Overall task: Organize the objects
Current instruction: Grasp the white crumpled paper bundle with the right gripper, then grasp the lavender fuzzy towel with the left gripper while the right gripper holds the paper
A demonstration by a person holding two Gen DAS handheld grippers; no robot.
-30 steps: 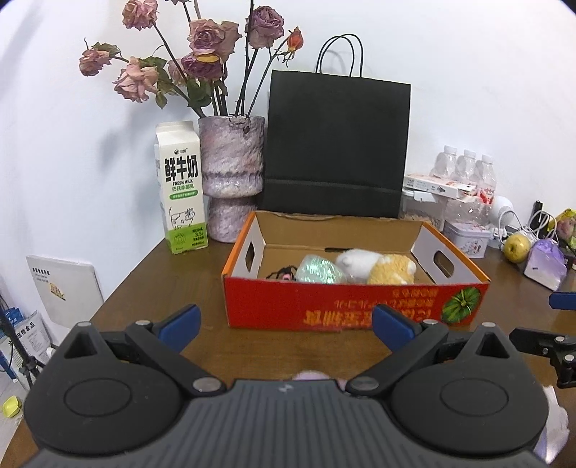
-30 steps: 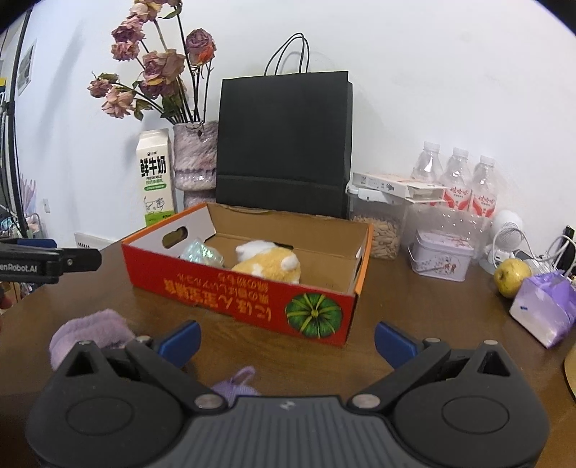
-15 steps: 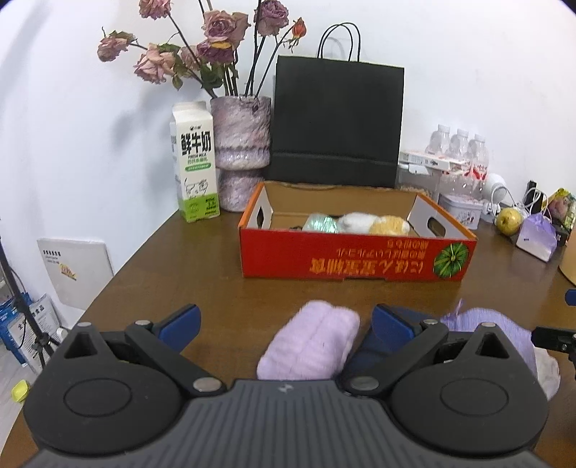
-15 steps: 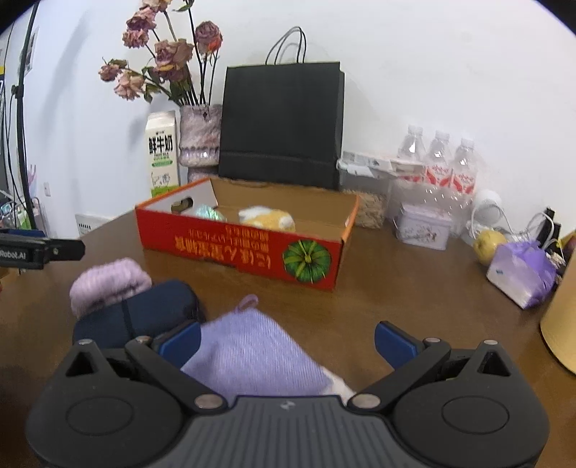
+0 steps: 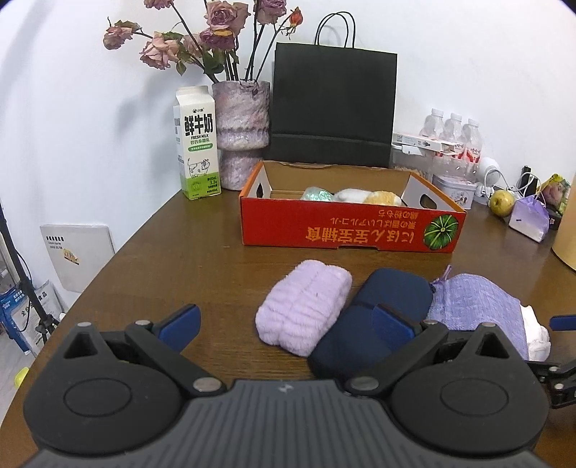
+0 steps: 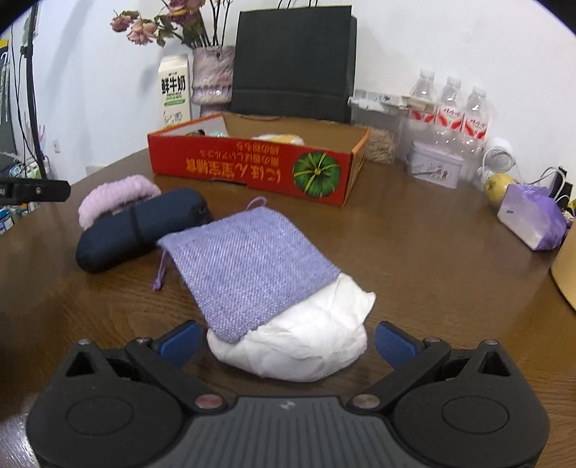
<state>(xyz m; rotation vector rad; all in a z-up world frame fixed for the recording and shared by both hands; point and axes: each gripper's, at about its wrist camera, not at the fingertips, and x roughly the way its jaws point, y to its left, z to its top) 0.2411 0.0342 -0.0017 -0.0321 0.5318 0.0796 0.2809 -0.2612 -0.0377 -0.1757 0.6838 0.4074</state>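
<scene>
Two wide claws, white bundle (image 6: 302, 345) between right claw (image 6: 288, 340) tips, left claw (image 5: 286, 325) before fluffy roll (image 5: 304, 309)

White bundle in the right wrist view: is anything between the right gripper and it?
Nothing blocks the sides: the open right gripper already flanks the white bundle. But the purple woven pouch lies draped over its top, so lifting the bundle would probably carry or spill the pouch.

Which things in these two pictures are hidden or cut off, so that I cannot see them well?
- Box contents: left view, the front wall hides the soft toys low down.
- White bundle: right view, the purple pouch covers its top.
- Dark case: left view, the near end is behind the left tongs.
- Bag handles: right view, cut by the top edge.
</scene>
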